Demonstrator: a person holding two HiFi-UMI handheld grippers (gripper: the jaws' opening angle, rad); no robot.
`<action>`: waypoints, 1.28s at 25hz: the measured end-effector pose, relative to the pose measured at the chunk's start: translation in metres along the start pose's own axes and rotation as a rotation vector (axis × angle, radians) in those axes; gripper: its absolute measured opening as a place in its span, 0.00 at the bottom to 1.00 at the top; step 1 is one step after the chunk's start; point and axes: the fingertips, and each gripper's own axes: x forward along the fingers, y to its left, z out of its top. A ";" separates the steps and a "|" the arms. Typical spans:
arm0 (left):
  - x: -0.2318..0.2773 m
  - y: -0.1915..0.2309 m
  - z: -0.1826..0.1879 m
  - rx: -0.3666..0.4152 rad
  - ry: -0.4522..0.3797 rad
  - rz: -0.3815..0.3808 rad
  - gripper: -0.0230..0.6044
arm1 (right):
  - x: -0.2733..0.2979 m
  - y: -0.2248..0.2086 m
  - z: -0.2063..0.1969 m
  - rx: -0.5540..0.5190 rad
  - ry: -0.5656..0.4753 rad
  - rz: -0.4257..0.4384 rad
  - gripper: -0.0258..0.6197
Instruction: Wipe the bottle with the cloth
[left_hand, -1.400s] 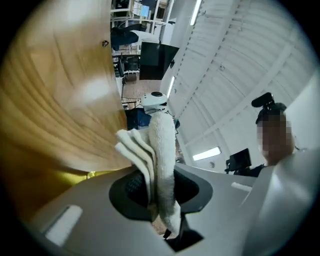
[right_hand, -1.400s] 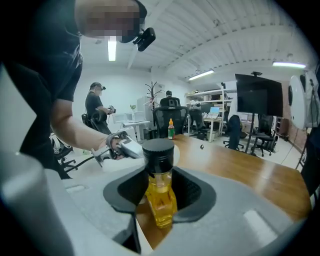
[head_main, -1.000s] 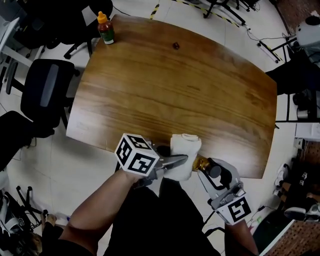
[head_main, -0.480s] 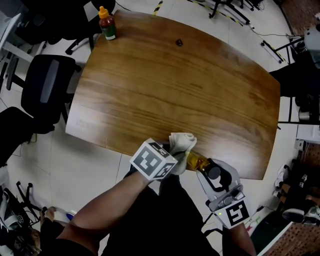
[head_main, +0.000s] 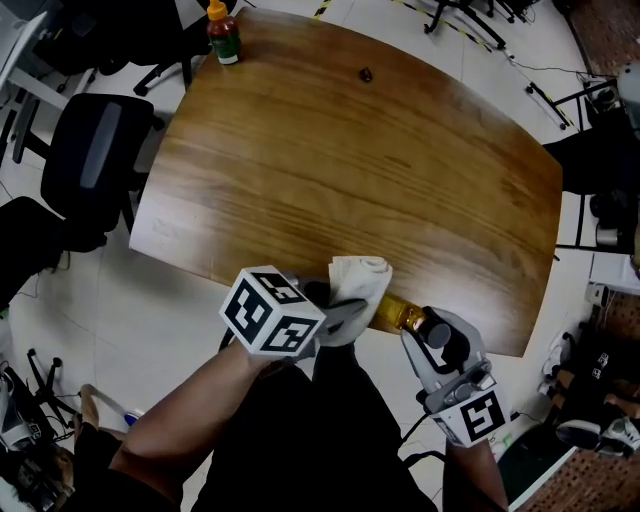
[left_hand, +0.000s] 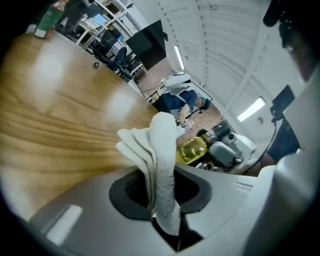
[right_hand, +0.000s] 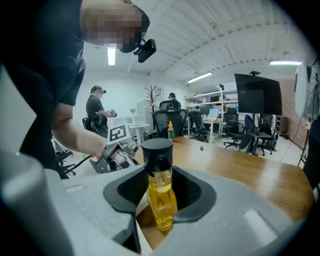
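Note:
A small bottle of yellow liquid with a black cap hangs over the table's near edge. My right gripper is shut on the bottle, jaws on both sides of it. A folded white cloth lies against the bottle's far end, pinched in my shut left gripper. In the left gripper view the cloth stands up between the jaws, with the bottle just behind it. The left gripper shows at the left of the right gripper view.
The wooden table spreads ahead. A sauce bottle with an orange cap stands at its far left corner, and a small dark object lies near the far edge. Office chairs stand to the left.
My left gripper has swung in and back out with the cloth, which now sits further up the bottle, so more yellow shows. The right gripper has held still.

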 end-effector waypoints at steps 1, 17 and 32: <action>-0.007 -0.013 -0.008 0.027 0.032 -0.061 0.20 | -0.001 -0.001 -0.001 -0.014 0.002 0.002 0.24; 0.053 -0.097 -0.038 0.021 0.082 -0.358 0.20 | 0.003 0.004 0.002 -0.015 -0.017 0.091 0.24; 0.077 -0.046 -0.060 -0.496 0.056 -0.340 0.20 | 0.001 0.007 0.001 -0.012 -0.032 0.081 0.24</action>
